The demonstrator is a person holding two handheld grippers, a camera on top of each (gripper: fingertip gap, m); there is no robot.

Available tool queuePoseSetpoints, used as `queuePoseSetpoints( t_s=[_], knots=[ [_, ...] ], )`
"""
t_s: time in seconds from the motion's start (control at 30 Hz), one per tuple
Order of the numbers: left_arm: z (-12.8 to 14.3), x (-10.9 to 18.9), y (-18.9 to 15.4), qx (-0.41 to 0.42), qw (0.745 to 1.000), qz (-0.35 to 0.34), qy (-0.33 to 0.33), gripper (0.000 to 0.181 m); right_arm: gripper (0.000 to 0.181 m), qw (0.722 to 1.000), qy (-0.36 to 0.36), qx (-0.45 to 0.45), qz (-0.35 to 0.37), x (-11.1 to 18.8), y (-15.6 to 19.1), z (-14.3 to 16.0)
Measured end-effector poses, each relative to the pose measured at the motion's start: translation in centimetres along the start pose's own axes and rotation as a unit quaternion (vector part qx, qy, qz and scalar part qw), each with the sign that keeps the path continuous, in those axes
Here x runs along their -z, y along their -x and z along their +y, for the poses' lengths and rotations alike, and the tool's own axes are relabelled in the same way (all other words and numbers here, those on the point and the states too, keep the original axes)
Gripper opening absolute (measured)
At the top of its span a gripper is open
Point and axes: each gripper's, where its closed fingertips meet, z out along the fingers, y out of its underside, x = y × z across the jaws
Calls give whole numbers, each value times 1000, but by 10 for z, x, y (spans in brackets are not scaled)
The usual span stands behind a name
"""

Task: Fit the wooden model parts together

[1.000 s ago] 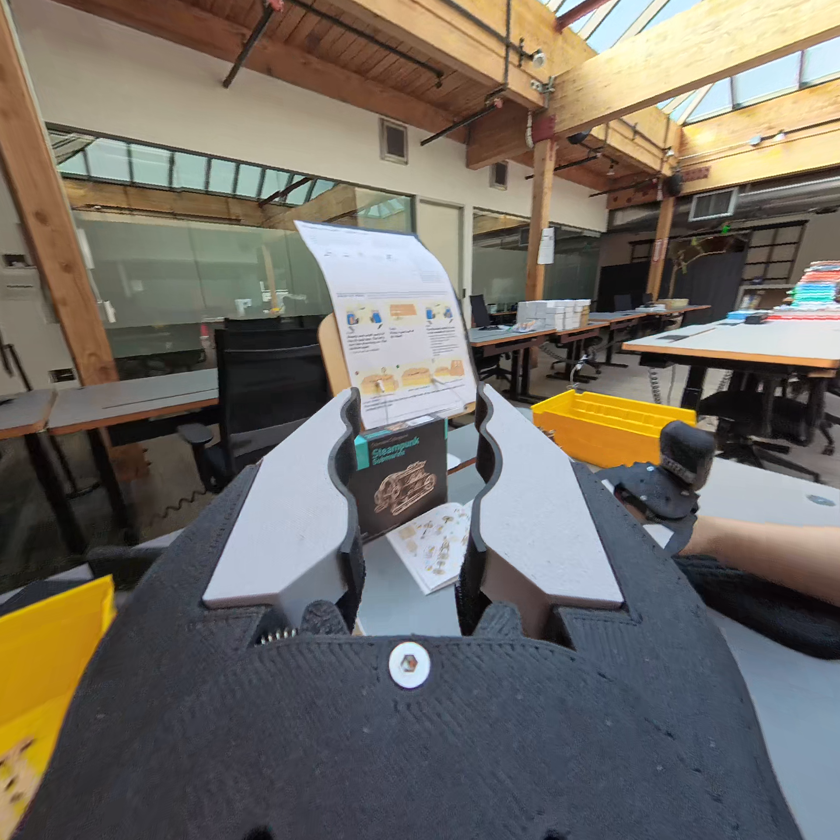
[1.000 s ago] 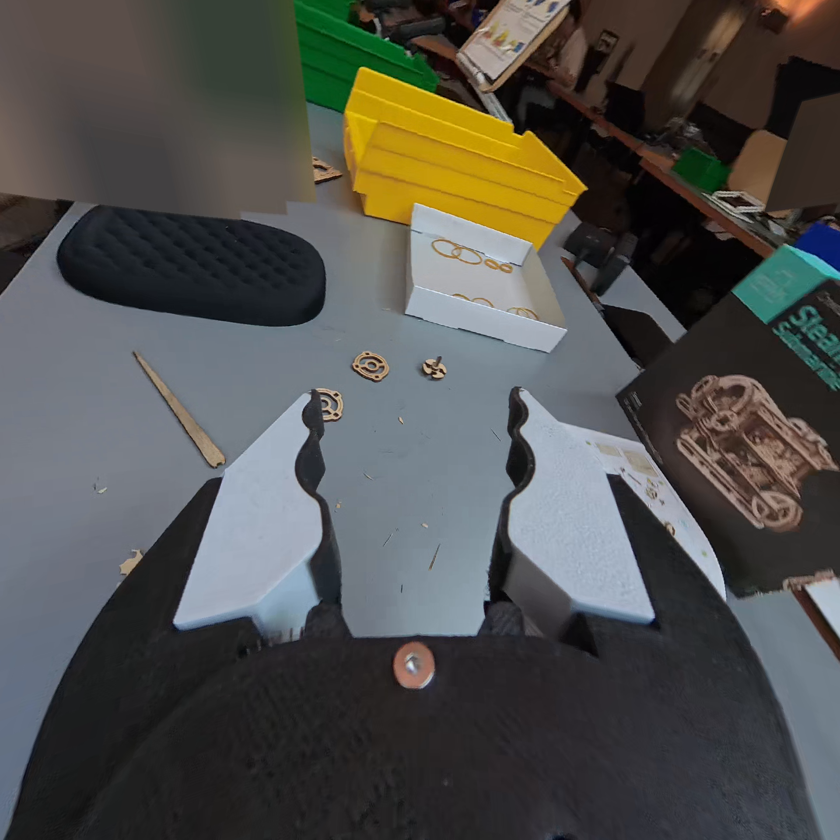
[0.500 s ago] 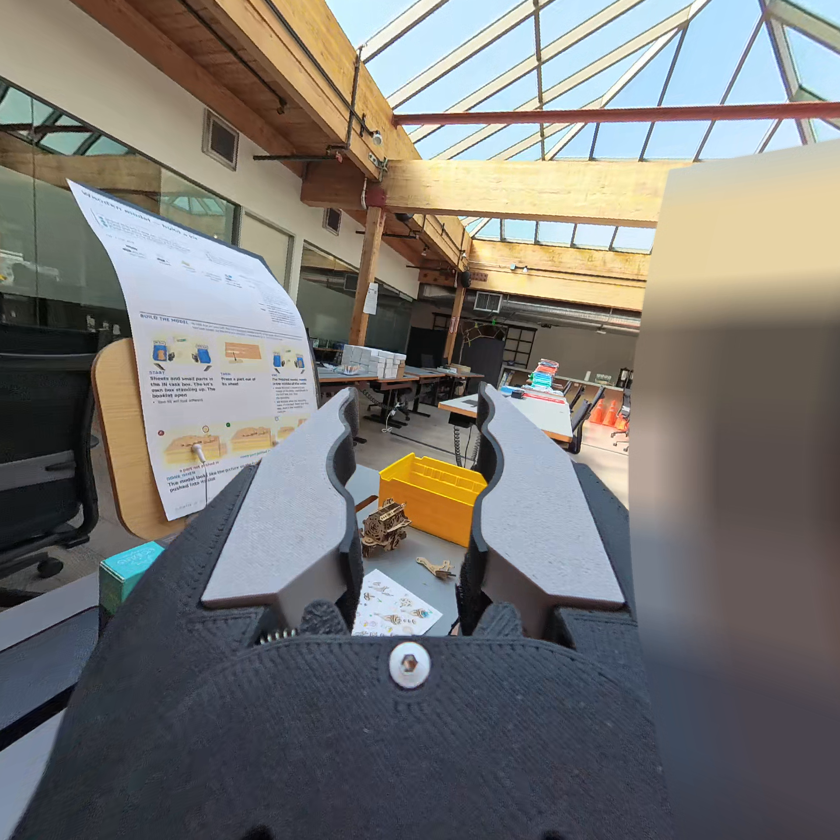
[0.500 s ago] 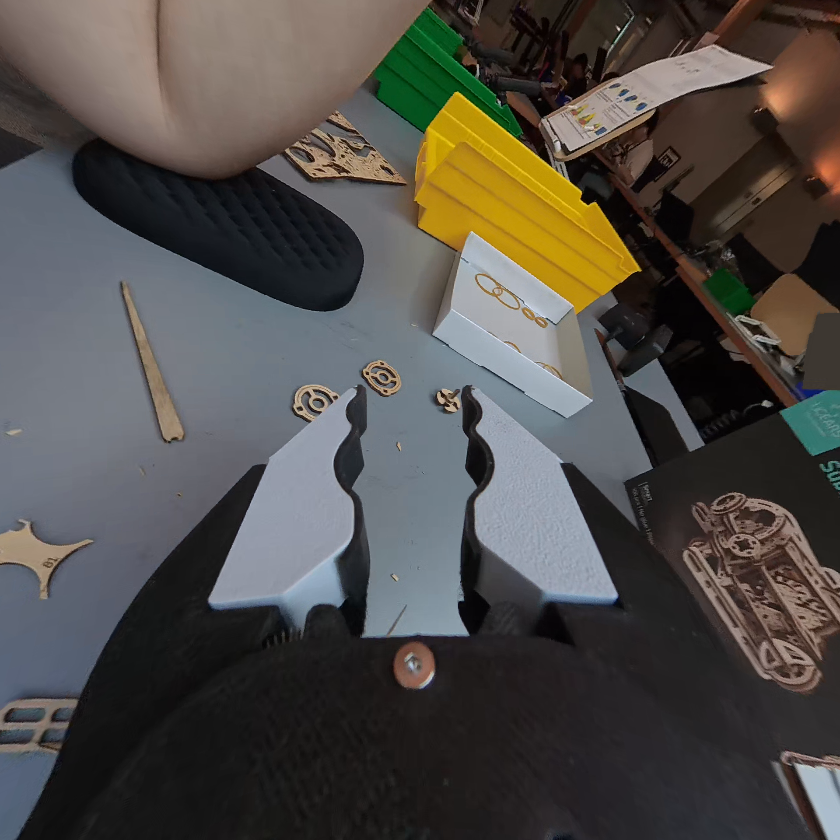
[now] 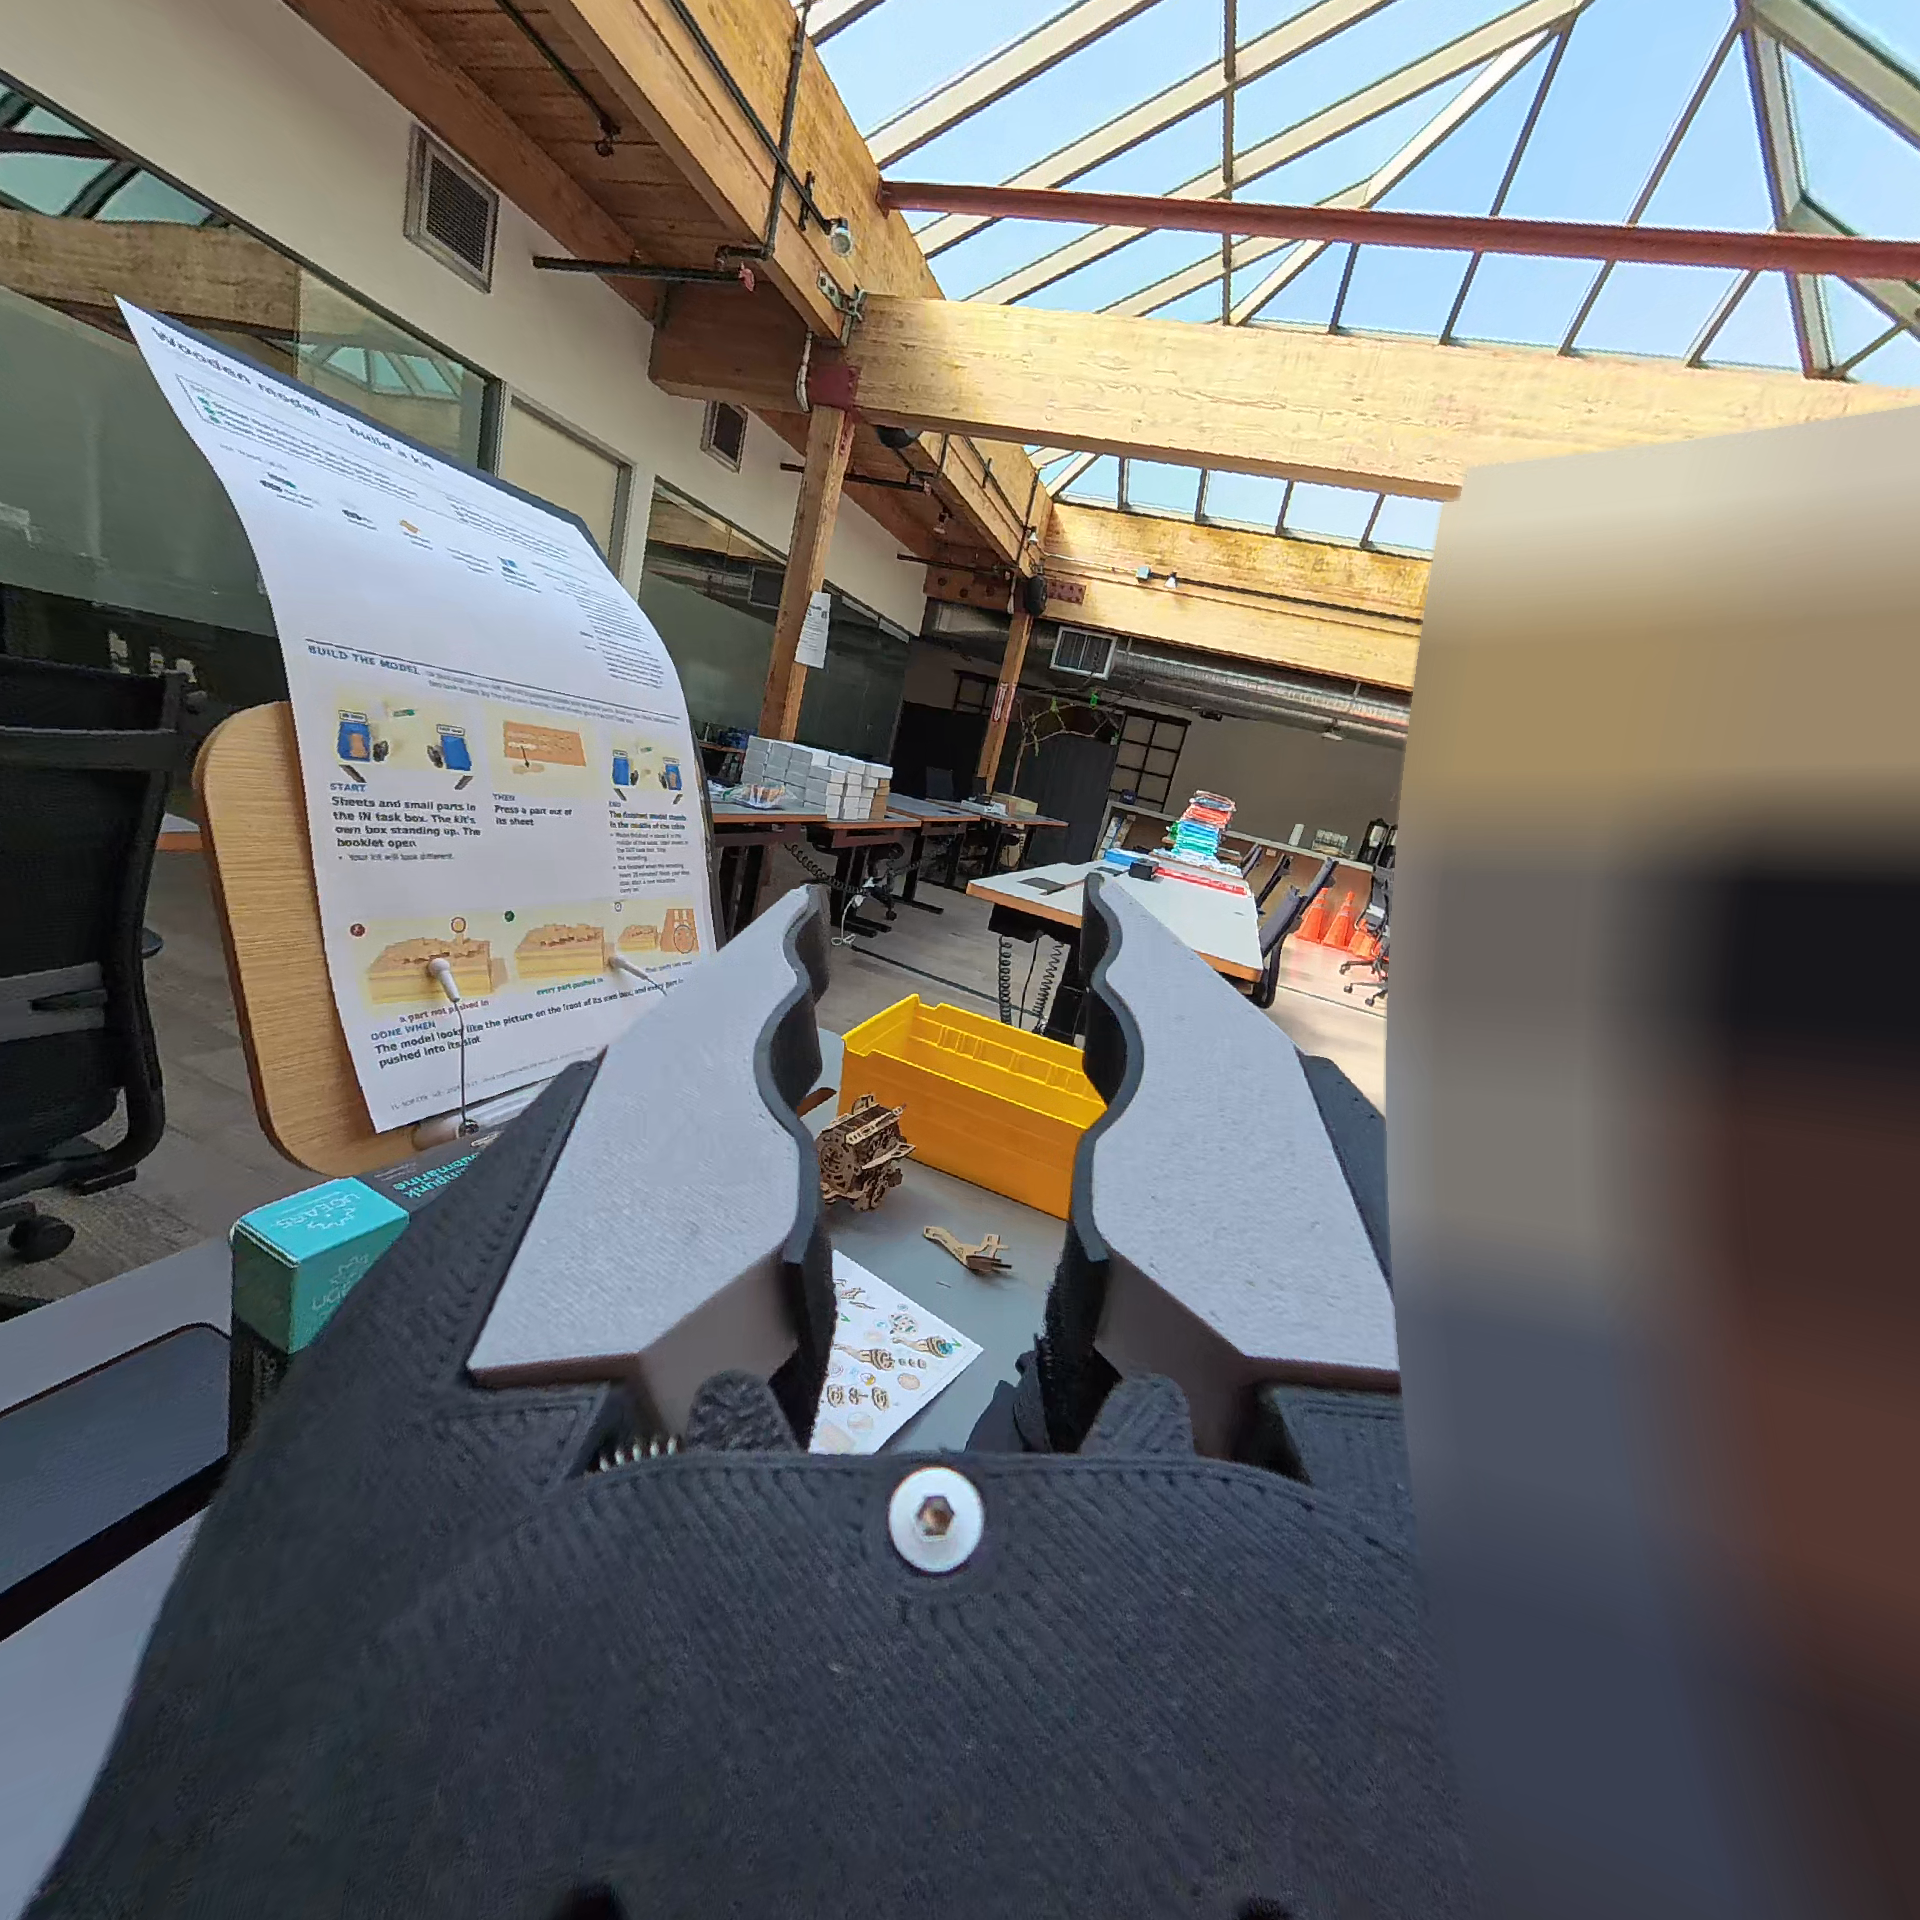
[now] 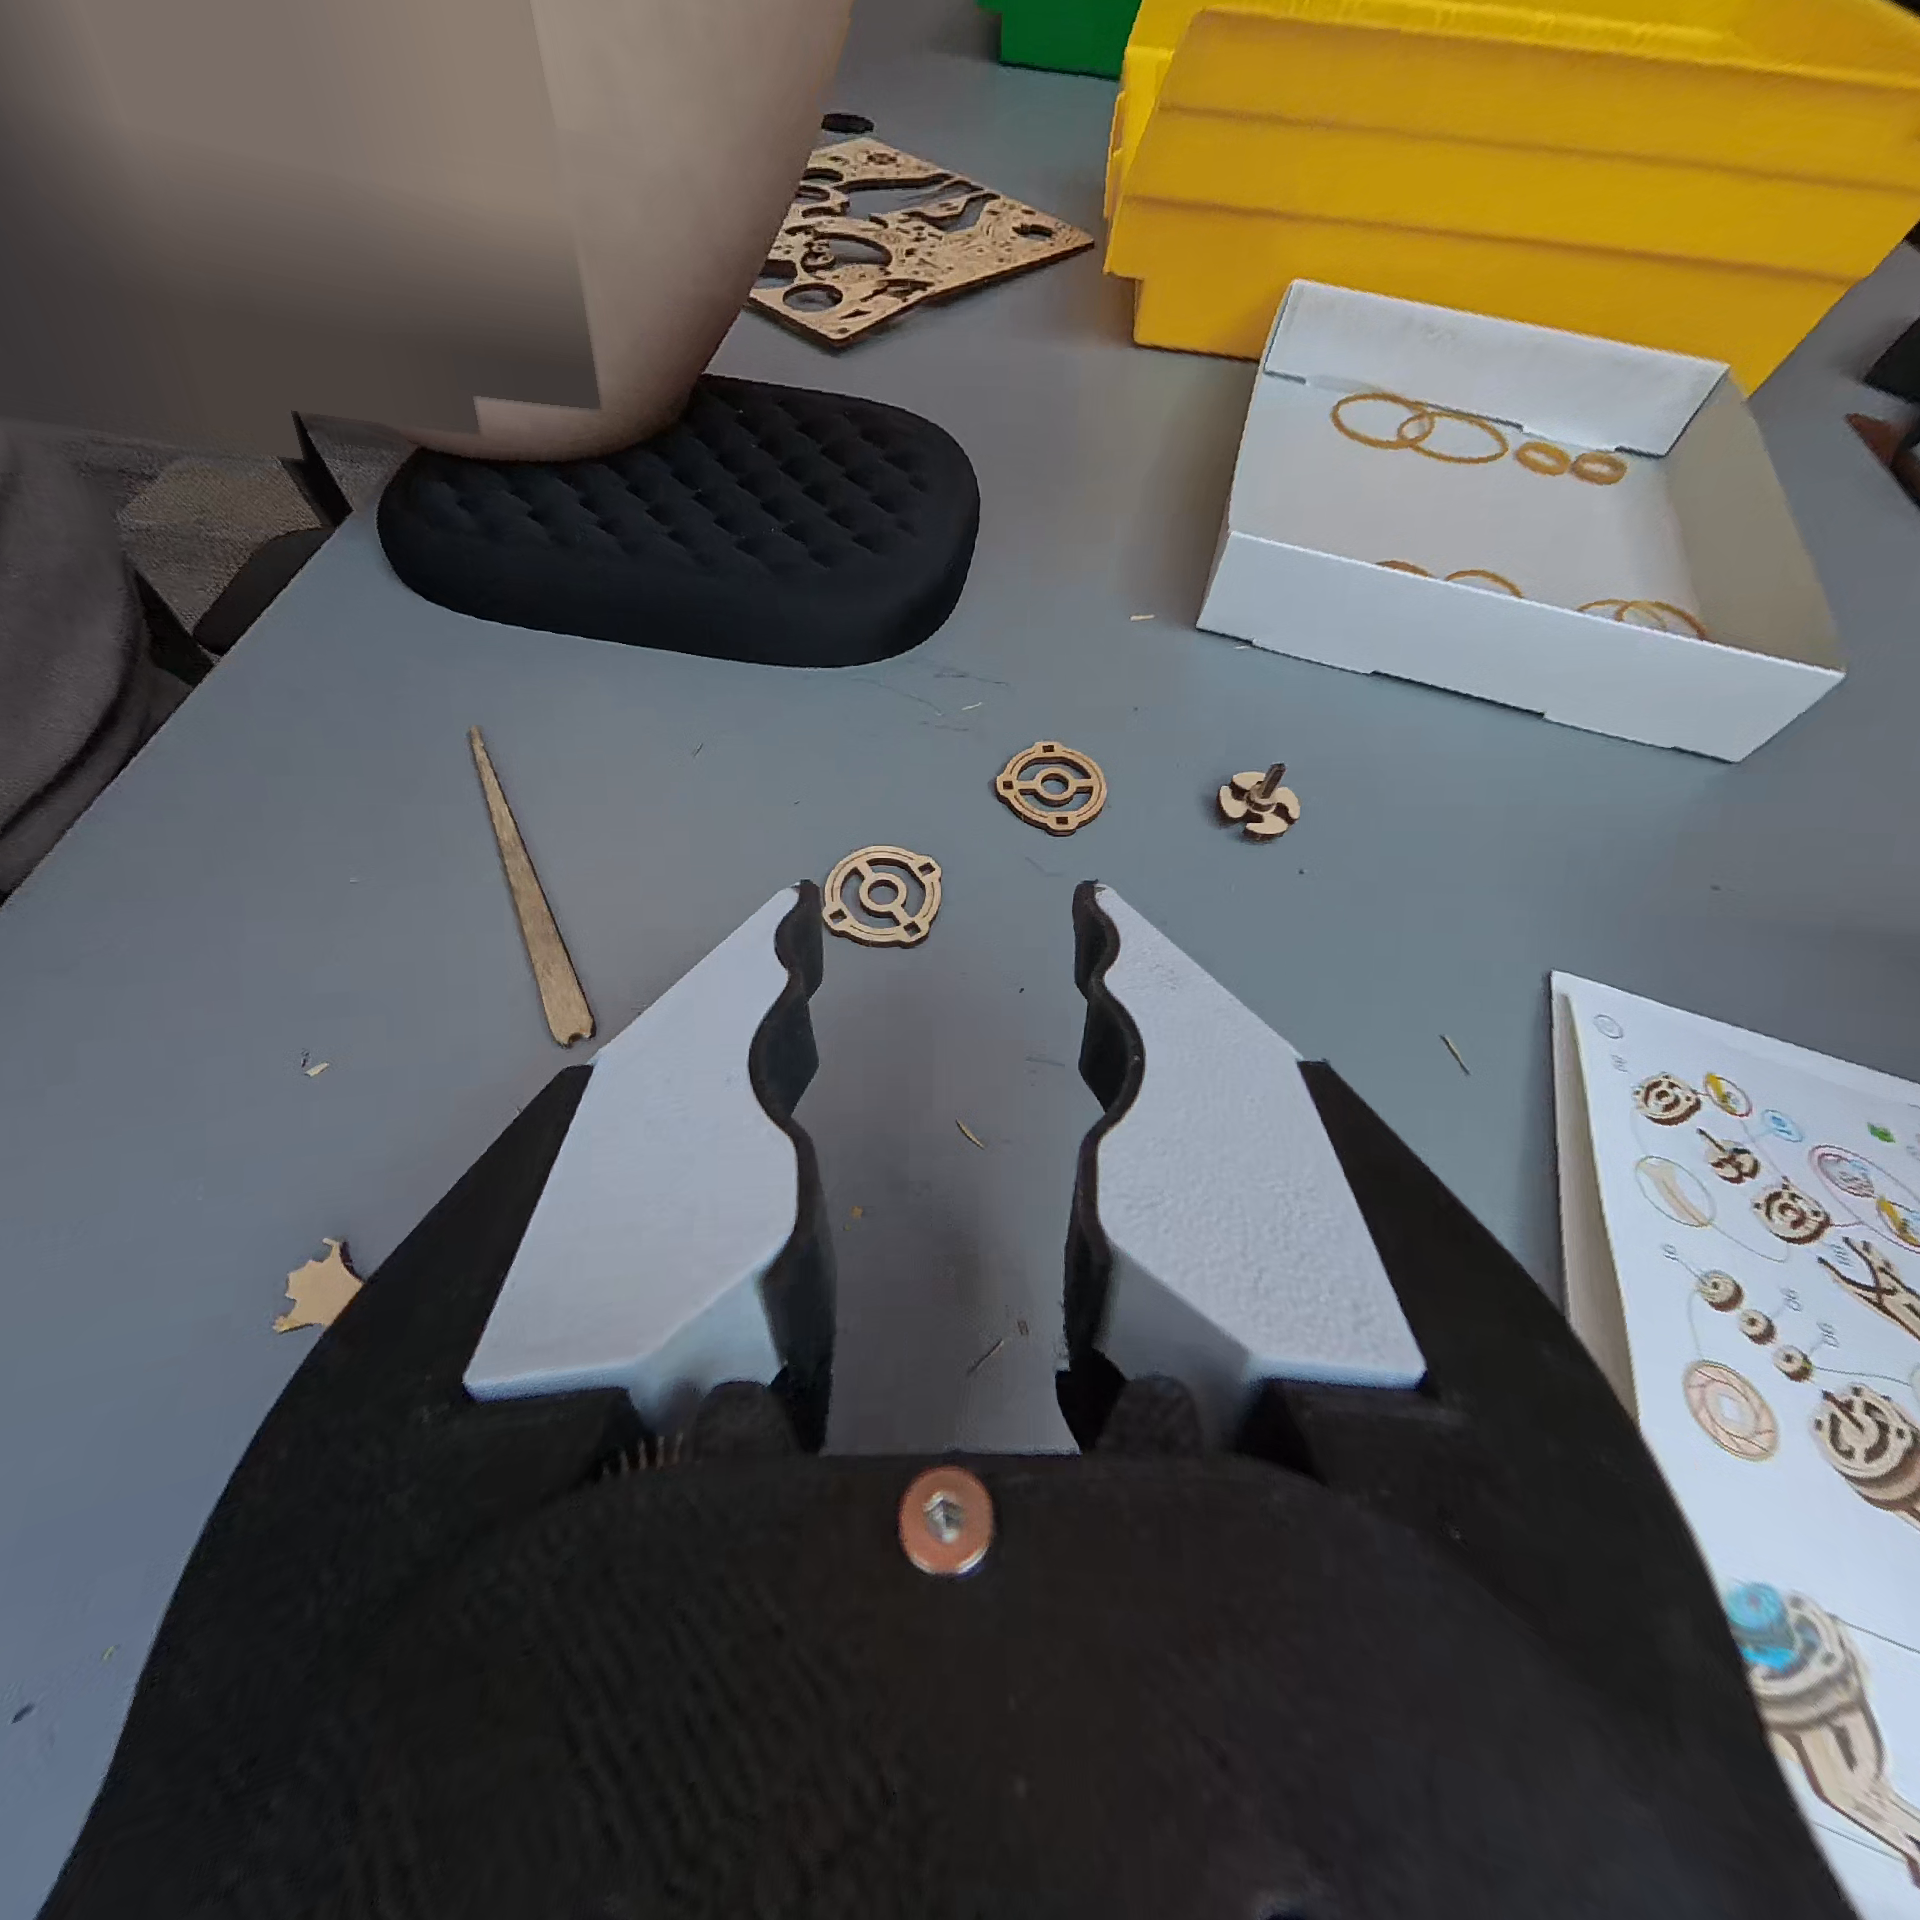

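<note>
Two grippers: left gripper and right gripper both parted, holding nothing.
Round flat wooden ring parts: on grey table, just beyond right fingertips.
Part-built wooden model: beside yellow plastic bin.

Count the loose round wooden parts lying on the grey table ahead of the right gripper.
3: one ring disc by the left fingertip, a second ring disc farther ahead, and a small pinned rotor right of it. Others may be hidden.

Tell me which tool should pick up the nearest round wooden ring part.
Right. The right tool is open, low over the table, with the ring part just off its tip. The left tool is raised, aimed toward the yellow bin, with no ring in its view.
</note>
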Motion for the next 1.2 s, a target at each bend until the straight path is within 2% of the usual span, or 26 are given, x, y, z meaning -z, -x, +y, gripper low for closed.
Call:
queuePoseSetpoints(
  t_s=[0.27, 0.43, 0.5, 0.63, 0.73, 0.83, 0.93, 1.07, 1.13, 1.2],
  knots=[
    [5, -1, -3, 43, 999, 26, 15, 47, 53, 996, 59, -62, -31, -23, 7, 11],
    [3, 4, -4, 50, 998, 25, 11, 47, 52, 994, 95, -55, -19, -32, 16, 17],
    [5, 4, -4, 51, 998, 20, 15, 47, 44, 992, 120, -43, -9, -35, 18, 26],
    [15, 2, 0, 61, 998, 10, 34, 48, 26, 992, 119, -27, -7, -37, 20, 27],
    [30, -4, 7, 73, 996, 1, 55, 46, 26, 992, 127, -5, 3, -34, 19, 27],
    [70, -13, 14, 96, 988, 3, 124, 44, 26, 988, 122, 67, 60, -17, 8, 19],
    [132, -20, 9, 115, 964, 36, 235, 45, 25, 987, 72, 115, 88, 7, 11, 0],
    [226, -13, 1, 121, 927, 63, 350, 38, 25, 969, 77, 203, 118, 30, 9, 5],
    [266, -7, -1, 148, 911, 71, 379, 33, 25, 958, 93, 237, 135, 36, 3, 7],
    [292, -2, -8, 199, 896, 88, 388, 29, 26, 953, 98, 250, 139, 39, 1, 8]
  ],
)
